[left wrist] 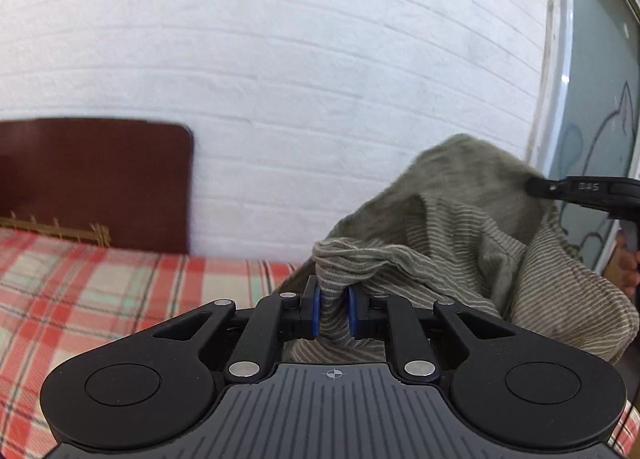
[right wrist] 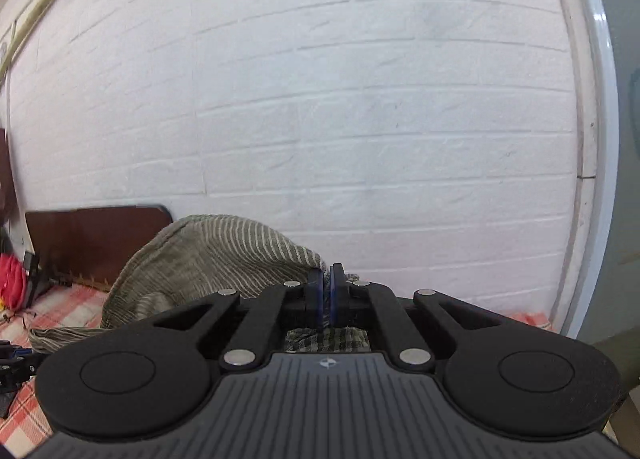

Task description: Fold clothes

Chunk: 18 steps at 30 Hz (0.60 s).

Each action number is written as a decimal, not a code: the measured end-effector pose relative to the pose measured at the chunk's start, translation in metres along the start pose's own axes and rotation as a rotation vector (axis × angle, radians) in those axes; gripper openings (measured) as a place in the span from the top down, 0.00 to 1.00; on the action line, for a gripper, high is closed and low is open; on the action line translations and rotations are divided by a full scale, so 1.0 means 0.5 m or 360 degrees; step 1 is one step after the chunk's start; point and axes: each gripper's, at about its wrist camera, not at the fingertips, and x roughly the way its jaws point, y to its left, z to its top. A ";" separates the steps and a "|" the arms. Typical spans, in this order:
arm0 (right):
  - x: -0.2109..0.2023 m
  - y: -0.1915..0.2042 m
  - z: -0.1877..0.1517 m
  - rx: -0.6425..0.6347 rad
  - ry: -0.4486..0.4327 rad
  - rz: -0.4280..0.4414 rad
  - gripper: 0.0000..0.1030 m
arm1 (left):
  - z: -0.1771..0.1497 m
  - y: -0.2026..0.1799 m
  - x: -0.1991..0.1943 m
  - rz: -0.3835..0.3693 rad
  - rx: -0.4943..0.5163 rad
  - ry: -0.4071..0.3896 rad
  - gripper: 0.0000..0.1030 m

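My left gripper (left wrist: 334, 309) points slightly downward toward the white brick wall (left wrist: 300, 79), and its blue pads (left wrist: 316, 309) are clenched on a twisted bunch of the olive striped garment (left wrist: 460, 227), which rises up out of the jaws. From there the cloth spreads right and upward, lifted off the plaid bedcover (left wrist: 100, 287), to where my right gripper (left wrist: 536, 186) comes in from the right edge and pinches another part of it, higher than the first. In the right wrist view that right gripper (right wrist: 327, 297) also sits close to level, facing the wall; its pads (right wrist: 318, 299) are pressed almost together on a thin fold of the same garment (right wrist: 208, 255), with more cloth showing below, between the finger links. The rest of the fabric humps away to the left and trails down onto the bedcover (right wrist: 68, 307). I count one garment, held at two points, and two grippers. One dark brown headboard (left wrist: 96, 179) stands against the wall at the far side of the bed. A red object (right wrist: 12, 279) lies at the left edge of the right wrist view; I cannot tell what it is. A frosted glass panel (left wrist: 596, 99) with a line drawing on it fills the right side.
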 end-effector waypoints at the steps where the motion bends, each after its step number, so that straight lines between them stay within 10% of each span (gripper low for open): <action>1: -0.004 -0.007 0.009 0.0012 -0.0033 -0.0020 0.97 | 0.007 0.004 -0.001 0.0023 -0.0007 -0.0021 0.90; 6: 0.043 -0.072 -0.058 0.0078 0.0131 -0.0169 0.97 | -0.033 0.057 0.040 0.0175 -0.0151 0.0073 0.90; 14: 0.160 -0.180 -0.328 0.0324 0.0832 -0.0306 0.95 | -0.169 0.151 0.089 0.0381 -0.0297 0.0440 0.80; 18: 0.111 -0.168 -0.304 0.0289 0.0681 -0.0346 0.83 | -0.146 0.135 0.036 0.0354 -0.0197 0.0348 0.65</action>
